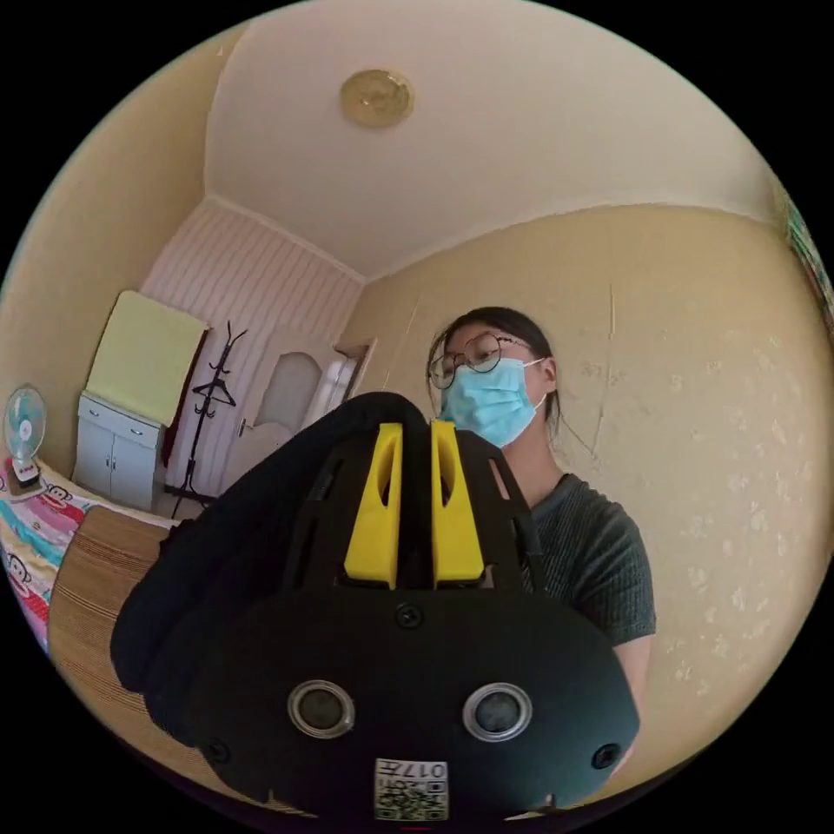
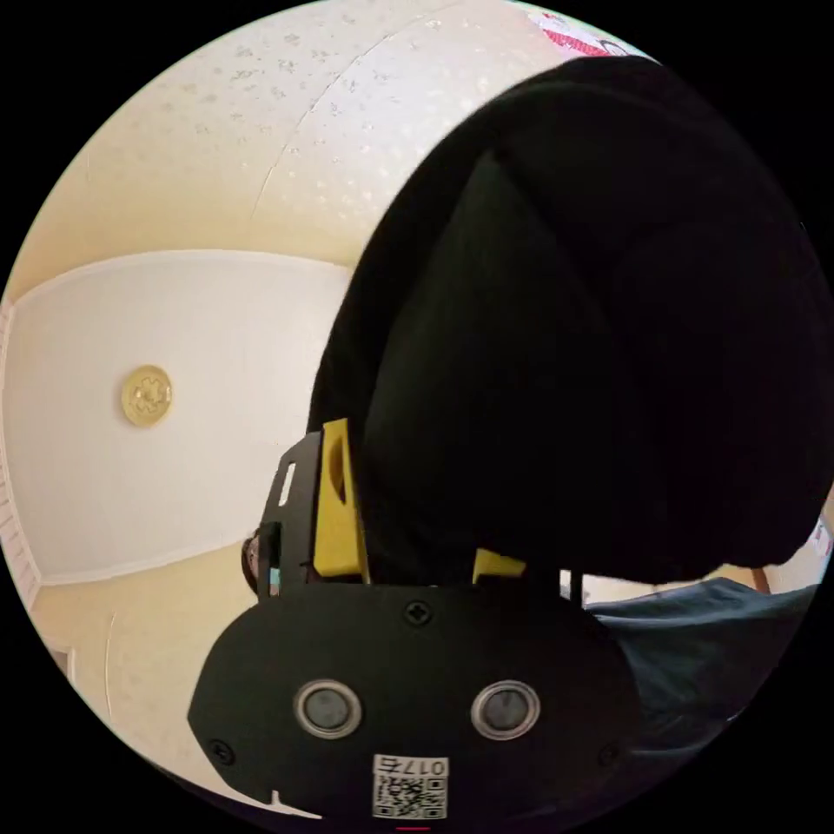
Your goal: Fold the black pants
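The black pants (image 1: 226, 565) hang bunched around my left gripper (image 1: 415, 427), which points up toward the ceiling. Its yellow jaws stand almost together, with a thin strip of the black cloth pinched between them. In the right gripper view the black pants (image 2: 608, 347) form a thick bundle draped over my right gripper (image 2: 417, 434). That bundle fills the gap between the yellow jaws and hides most of the right-hand jaw. Both grippers are raised in the air.
A person (image 1: 582, 556) stands close behind the left gripper, against a yellow wall. A coat stand (image 1: 213, 400), a white cabinet (image 1: 113, 447), a small fan (image 1: 24, 430) and a bed with a colourful sheet (image 1: 26, 539) lie to the left. A round ceiling lamp (image 2: 146, 395) hangs overhead.
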`<state>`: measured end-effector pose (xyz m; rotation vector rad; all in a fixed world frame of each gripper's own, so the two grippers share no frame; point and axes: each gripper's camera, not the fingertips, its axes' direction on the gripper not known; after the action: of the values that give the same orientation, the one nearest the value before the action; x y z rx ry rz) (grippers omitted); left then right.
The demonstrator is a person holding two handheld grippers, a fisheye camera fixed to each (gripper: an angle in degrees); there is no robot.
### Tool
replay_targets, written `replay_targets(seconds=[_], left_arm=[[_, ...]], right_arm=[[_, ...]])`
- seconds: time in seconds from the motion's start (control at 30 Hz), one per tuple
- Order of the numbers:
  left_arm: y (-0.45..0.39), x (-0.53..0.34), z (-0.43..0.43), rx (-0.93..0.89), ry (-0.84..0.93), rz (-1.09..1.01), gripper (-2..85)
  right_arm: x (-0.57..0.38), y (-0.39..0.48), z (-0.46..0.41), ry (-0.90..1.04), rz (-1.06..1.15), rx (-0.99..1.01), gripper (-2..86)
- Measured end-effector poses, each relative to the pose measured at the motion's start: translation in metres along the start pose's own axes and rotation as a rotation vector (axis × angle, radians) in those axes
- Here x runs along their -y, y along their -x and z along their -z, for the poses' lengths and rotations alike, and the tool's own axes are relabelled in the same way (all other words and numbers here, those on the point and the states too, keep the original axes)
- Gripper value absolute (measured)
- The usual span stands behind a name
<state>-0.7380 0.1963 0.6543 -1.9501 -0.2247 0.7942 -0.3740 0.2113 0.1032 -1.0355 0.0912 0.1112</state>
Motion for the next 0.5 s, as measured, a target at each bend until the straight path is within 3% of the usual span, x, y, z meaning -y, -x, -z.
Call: replay_targets(seconds=[0.13, 0.27, 0.37, 0.4, 0.5], left_arm=[[0.122, -0.076, -0.094, -0.152, 0.192, 0.233, 5.5], [0.171, -0.129, -0.1, -0.126, 0.17, 0.307, 6.2], [0.195, -0.169, -0.067, 0.139, 0.213, 0.36, 6.4], [0.196, -0.186, -0.051, 0.329, 0.221, 0.382, 6.3], [0.195, -0.225, -0.013, 0.712, 0.205, 0.456, 6.1]], right_arm=[[0.0, 0.04, 0.026, -0.144, 0.205, 0.063, 11.6], [0.012, 0.126, 0.009, -0.018, 0.52, 0.025, 11.8], [0.007, 0.194, -0.018, 0.111, 0.777, 0.054, 12.4], [0.004, 0.207, -0.024, 0.14, 0.821, 0.043, 12.5], [-0.032, 0.26, -0.062, 0.252, 1.047, -0.162, 12.9]])
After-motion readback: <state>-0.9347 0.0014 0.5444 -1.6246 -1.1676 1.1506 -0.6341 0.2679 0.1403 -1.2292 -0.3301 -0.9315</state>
